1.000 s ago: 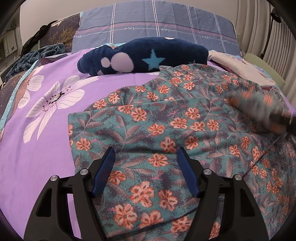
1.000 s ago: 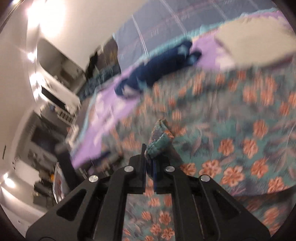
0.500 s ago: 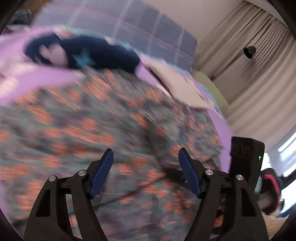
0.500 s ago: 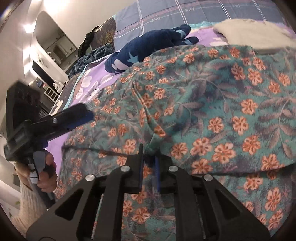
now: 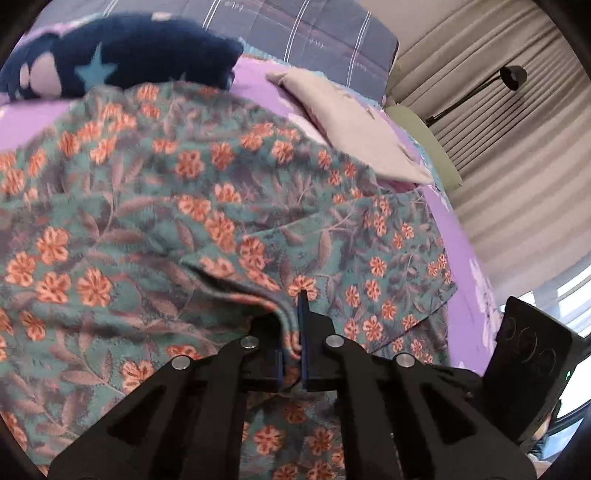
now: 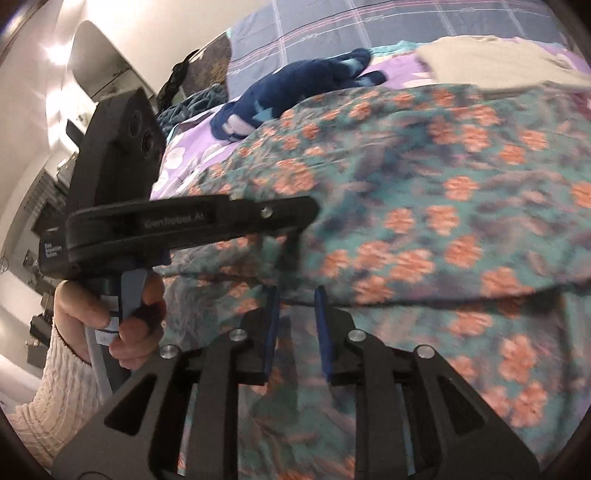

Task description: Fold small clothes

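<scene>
Left gripper (image 5: pixel 291 332) clamped on a raised fold of the floral garment (image 5: pixel 207 206), blue pads pressed against the cloth. Right gripper (image 6: pixel 295 325) released, pads parted, nothing between them, hovering just above the same garment. Garment spread across purple bedsheet (image 5: pixel 458 236). Navy star-patterned plush (image 5: pixel 122 62) and beige cloth (image 5: pixel 351 125) lying beyond, near the pillow (image 5: pixel 306 33).
</scene>
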